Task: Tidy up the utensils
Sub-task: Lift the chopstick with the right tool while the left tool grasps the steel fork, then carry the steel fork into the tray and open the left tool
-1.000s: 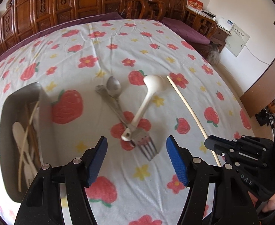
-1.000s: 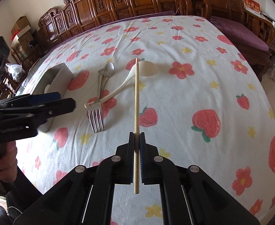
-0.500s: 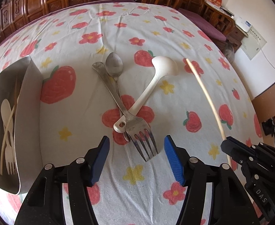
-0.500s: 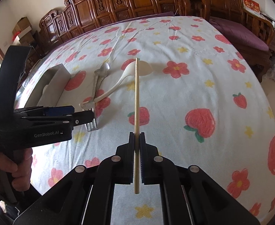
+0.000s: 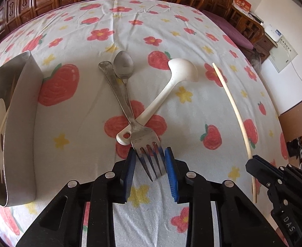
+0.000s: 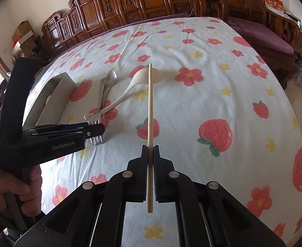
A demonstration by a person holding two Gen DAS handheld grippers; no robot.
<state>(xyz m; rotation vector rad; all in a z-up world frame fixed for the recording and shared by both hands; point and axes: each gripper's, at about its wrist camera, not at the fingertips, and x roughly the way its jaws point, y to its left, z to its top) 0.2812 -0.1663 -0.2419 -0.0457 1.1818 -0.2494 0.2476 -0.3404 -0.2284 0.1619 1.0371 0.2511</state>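
On the desk (image 5: 192, 41), covered by a white cloth printed with strawberries and flowers, the loose utensils lie in a crossed pile at centre.

Left tool (image 5: 149, 164): jaws closing, blue pads on either side of the tine end of the metal fork (image 5: 146, 142). The tines sit between the pads; the right pad looks to be at the outer tine, the left pad just beside the fork's edge. Firm contact on both sides cannot be confirmed. In the right wrist view the same tool (image 6: 96, 128) reaches in from the left, tips at the fork (image 6: 96, 139), held by a hand (image 6: 10, 187) on its grip.

Fork handle runs far-left, crossing over the handle of the white ladle-style spoon (image 5: 171, 82), whose bowl lies far-right. A metal spoon (image 5: 123, 65) lies alongside the fork handle, bowl at the far end.

Right tool (image 6: 150, 150): jaws closed down to a narrow gap, gripping a single pale chopstick (image 6: 149, 107). The stick points away toward the far side, above the cloth, with a short tail sticking out on the near side of the pads. Seen from the left wrist camera it arcs along the right (image 5: 237, 119).

Metal tray (image 5: 21, 123) at left: holds a pale fork, a pale spoon and a chopstick.
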